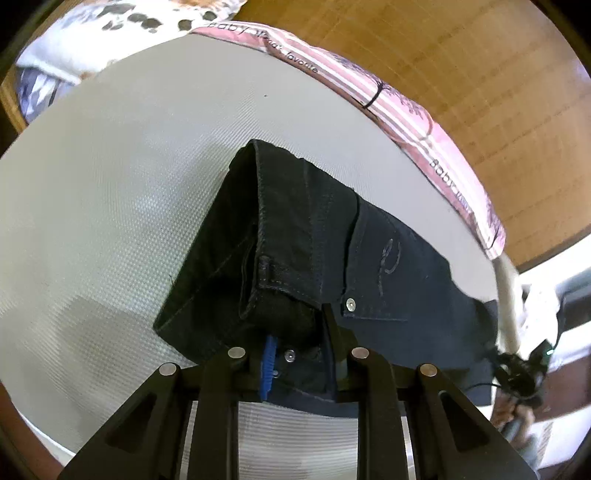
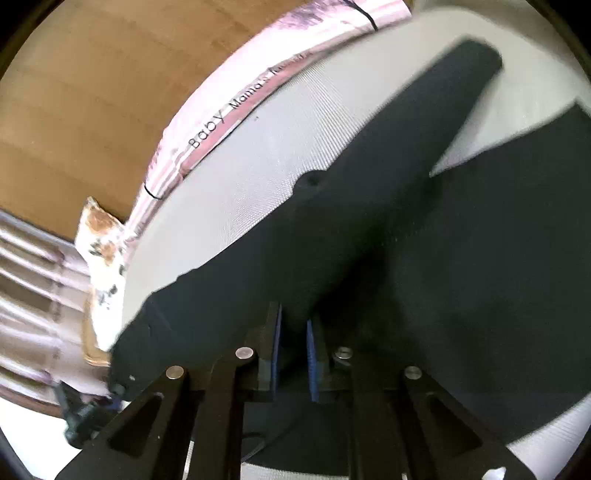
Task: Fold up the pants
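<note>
Dark denim pants [image 1: 295,236] hang over a white woven mat [image 1: 110,177], lifted by the waistband. My left gripper [image 1: 299,354] is shut on the waistband near a metal snap, its blue pad showing at the left. A back pocket with stitching shows on the right. In the right wrist view the pants [image 2: 406,221] stretch away in a long dark fold over the mat [image 2: 258,177]. My right gripper [image 2: 294,354] is shut on a thick fold of the pants between its blue pads. The right gripper's black body shows at the far right of the left wrist view [image 1: 517,373].
A pink striped quilt with printed words [image 1: 406,114] edges the mat, also in the right wrist view [image 2: 229,107]. Wooden floor [image 1: 480,55] lies beyond. A spotted white cloth [image 1: 92,33] lies at the top left, also in the right wrist view [image 2: 103,236].
</note>
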Motion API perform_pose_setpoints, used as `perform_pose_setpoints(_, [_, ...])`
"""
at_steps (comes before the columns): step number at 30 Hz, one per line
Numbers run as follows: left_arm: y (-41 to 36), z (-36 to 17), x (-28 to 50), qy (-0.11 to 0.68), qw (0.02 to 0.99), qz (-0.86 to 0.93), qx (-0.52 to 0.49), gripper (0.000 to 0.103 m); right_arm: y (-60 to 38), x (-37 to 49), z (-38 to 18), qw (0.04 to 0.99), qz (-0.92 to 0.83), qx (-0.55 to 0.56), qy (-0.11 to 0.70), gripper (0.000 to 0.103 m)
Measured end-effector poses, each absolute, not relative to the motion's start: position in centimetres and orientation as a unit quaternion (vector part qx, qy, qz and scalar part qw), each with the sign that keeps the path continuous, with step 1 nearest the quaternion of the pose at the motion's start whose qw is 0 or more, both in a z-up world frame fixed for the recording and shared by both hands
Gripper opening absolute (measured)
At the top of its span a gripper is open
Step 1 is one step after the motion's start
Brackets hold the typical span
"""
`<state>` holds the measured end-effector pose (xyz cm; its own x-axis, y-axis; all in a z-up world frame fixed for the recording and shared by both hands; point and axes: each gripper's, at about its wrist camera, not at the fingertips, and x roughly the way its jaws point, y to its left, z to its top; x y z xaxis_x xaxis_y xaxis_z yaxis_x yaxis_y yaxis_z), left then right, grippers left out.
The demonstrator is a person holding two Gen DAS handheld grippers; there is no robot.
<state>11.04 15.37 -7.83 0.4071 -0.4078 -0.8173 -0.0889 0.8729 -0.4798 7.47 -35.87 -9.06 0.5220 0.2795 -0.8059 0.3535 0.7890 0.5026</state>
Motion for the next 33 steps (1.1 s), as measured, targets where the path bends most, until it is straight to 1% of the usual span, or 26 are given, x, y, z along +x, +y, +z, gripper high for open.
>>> perform_pose_setpoints(4, [15.4,-7.3,10.7,0.541,0.811,-0.101,-0.200,0.022,-34.5,5.6,-7.3,0.820,-0.040,0.283,0.496,0.009])
perform_pose_setpoints(8, [15.6,-7.1,10.4,0.547,0.814,-0.097,-0.171,0.021,-32.6,3.3,-7.3,0.825,-0.050,0.245,0.506,0.009])
perform_pose_setpoints(14, [15.1,-6.7,10.5,0.541,0.830,-0.081,-0.107,0.021,-31.4,0.9,-10.2,0.806,-0.054,0.242,0.538,0.009])
perform_pose_setpoints(18, [13.1,-7.4,10.2,0.532,0.844,-0.062,-0.024,0.021,-31.4,1.2,-12.6,0.791,-0.057,0.245,0.557,0.009])
perform_pose_setpoints(22, [11.6,-8.9,9.9,0.528,0.848,-0.039,0.033,0.021,-31.5,1.2,-12.8,0.791,-0.052,0.247,0.557,0.009])
perform_pose_setpoints(23, [11.3,-9.2,9.9,0.526,0.849,-0.034,0.044,0.023,-31.6,1.1,-12.8,0.791,-0.049,0.249,0.556,0.009])
perform_pose_setpoints(26, [10.8,-9.5,10.2,0.525,0.849,-0.023,0.052,0.024,-32.2,0.8,-12.8,0.786,-0.036,0.279,0.551,0.015])
perform_pose_setpoints(28, [11.0,-9.3,10.2,0.528,0.848,-0.025,0.045,0.025,-32.8,0.6,-12.6,0.777,-0.031,0.303,0.552,0.026])
perform_pose_setpoints(32, [11.5,-8.0,9.7,0.539,0.841,-0.036,0.028,0.028,-34.4,-0.3,-10.9,0.782,-0.028,0.306,0.542,0.030])
perform_pose_setpoints(33, [11.6,-7.5,9.4,0.541,0.840,-0.041,0.027,0.029,-34.9,-0.6,-10.4,0.784,-0.029,0.306,0.539,0.034])
